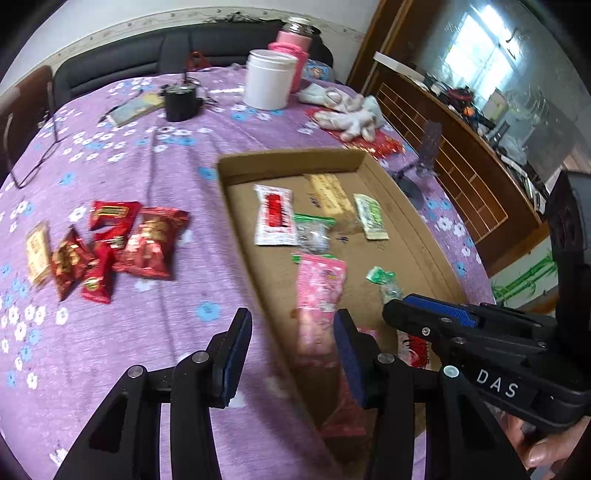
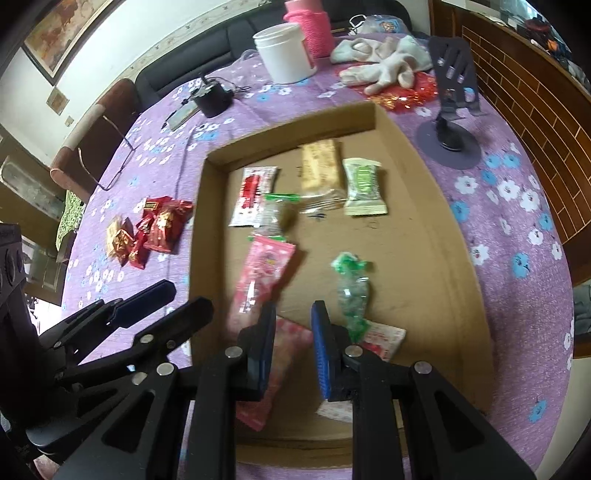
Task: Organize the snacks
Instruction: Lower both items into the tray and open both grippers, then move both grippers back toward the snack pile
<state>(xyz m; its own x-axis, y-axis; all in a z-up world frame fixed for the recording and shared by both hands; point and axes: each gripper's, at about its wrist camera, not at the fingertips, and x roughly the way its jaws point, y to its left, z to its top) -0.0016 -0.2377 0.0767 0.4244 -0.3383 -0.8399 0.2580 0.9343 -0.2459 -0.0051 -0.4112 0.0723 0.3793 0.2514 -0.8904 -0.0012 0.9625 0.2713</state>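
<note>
Red packets, probably light and crinkly, are best pinched at a sealed edge; both grippers are held open, empty.

table (purple floral cloth) | cardboard tray; red snack packets; white jar

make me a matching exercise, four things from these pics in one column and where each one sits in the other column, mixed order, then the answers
Things:
1. red snack packets
2. pink snack packet
3. white tub
4. phone stand

Places:
A. inside the cardboard tray, near its middle
B. on the purple cloth, left of the tray
C. on the cloth, beyond the tray's far right corner
D. far side of the table, beside the pink bottle

Pairs: 1-B, 2-A, 3-D, 4-C
</note>
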